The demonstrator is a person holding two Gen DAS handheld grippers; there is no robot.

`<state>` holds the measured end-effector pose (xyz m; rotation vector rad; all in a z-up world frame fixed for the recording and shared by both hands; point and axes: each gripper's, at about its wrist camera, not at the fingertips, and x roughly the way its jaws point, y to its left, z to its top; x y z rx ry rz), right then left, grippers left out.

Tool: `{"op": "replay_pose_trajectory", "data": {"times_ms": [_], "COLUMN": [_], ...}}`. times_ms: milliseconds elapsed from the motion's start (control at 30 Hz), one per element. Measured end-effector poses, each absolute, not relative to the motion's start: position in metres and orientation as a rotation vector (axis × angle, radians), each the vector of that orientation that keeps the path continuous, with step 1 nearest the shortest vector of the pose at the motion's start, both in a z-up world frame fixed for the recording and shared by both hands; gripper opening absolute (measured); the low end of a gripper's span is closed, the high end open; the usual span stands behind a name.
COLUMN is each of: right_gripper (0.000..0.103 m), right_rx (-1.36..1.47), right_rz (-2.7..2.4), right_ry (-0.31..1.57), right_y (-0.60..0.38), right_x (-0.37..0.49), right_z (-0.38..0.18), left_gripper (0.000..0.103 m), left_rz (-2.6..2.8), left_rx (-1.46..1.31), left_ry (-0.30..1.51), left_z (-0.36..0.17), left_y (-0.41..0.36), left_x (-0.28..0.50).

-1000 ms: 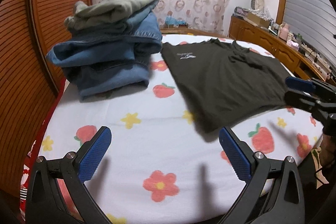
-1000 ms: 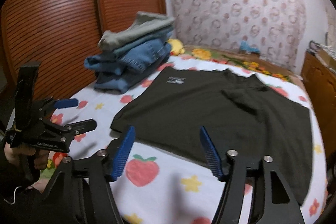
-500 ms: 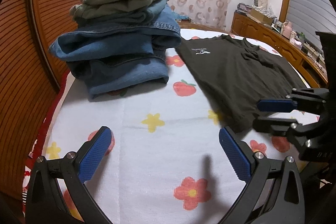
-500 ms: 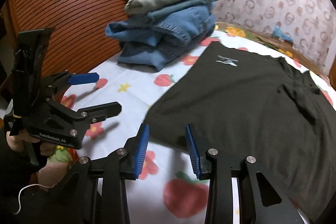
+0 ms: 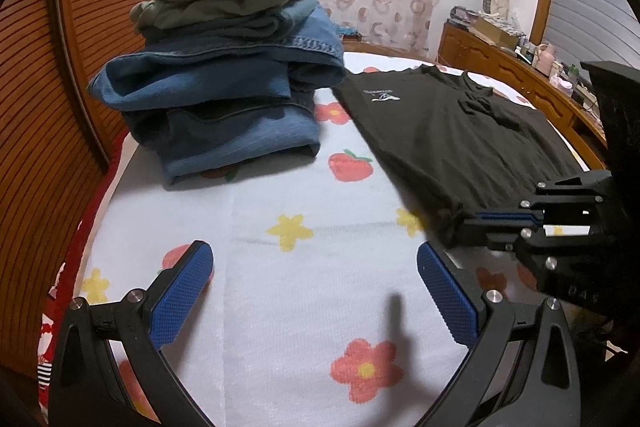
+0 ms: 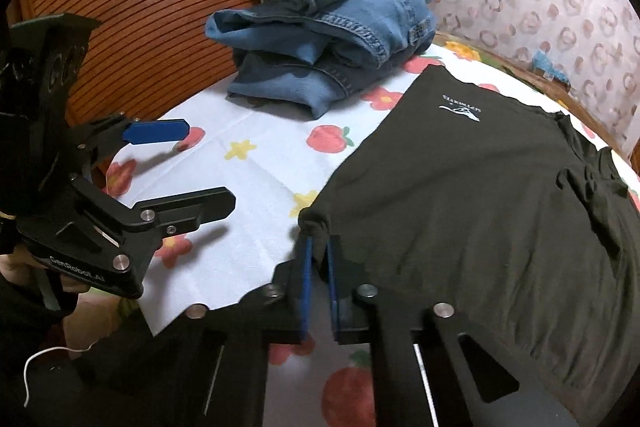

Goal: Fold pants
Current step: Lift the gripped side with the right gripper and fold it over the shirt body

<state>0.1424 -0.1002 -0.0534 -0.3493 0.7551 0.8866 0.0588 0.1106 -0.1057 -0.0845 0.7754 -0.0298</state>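
Black pants (image 6: 472, 195) with a small white logo lie spread flat on the bed; they also show in the left wrist view (image 5: 448, 135). My right gripper (image 6: 318, 255) is shut on the near left corner of the pants, the cloth bunched between its blue pads; it also shows in the left wrist view (image 5: 480, 217). My left gripper (image 5: 312, 287) is open and empty above the bare sheet, left of that corner; it also shows in the right wrist view (image 6: 192, 167).
A stack of folded jeans with a grey-green garment on top (image 5: 224, 83) sits at the far left of the bed (image 5: 280, 267), against the wooden headboard (image 5: 36, 99). It also shows in the right wrist view (image 6: 332, 27). A wooden dresser (image 5: 508, 67) stands at the right.
My right gripper moved forward to the pants' near left corner and closed on it. My left gripper moved forward toward the jeans stack and stayed open.
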Motion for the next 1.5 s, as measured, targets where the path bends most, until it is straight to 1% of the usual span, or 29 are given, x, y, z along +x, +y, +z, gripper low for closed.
{"op": "replay_pose_trajectory", "data": {"times_ms": [333, 833, 1100, 1267, 1333, 1500], "right_gripper": [0.004, 0.004, 0.004, 0.004, 0.004, 0.004], "right_rx": [-0.189, -0.09, -0.071, -0.056, -0.052, -0.057], "right_rz": [0.802, 0.606, 0.509, 0.449, 0.433, 0.425], "right_ry": [0.666, 0.598, 0.597, 0.638, 0.66, 0.698], "right_y": [-0.175, -0.278, -0.288, -0.29, -0.287, -0.27], "right_x": [0.151, 0.132, 0.118, 0.119, 0.118, 0.114], "right_z": [-0.015, 0.008, 0.002, -0.007, -0.014, -0.021], "left_gripper": [0.102, 0.102, 0.102, 0.102, 0.1, 0.097], "left_rz": [-0.093, -0.221, -0.27, -0.293, -0.301, -0.325], "left_rx": [-0.039, 0.038, 0.065, 0.093, 0.107, 0.128], "left_ry": [0.743, 0.728, 0.724, 0.742, 0.755, 0.789], "left_z": [-0.088, -0.07, -0.064, -0.069, -0.073, -0.078], "left_y": [0.084, 0.026, 0.004, -0.007, -0.01, -0.016], "left_x": [0.076, 0.109, 0.124, 0.144, 0.153, 0.172]}}
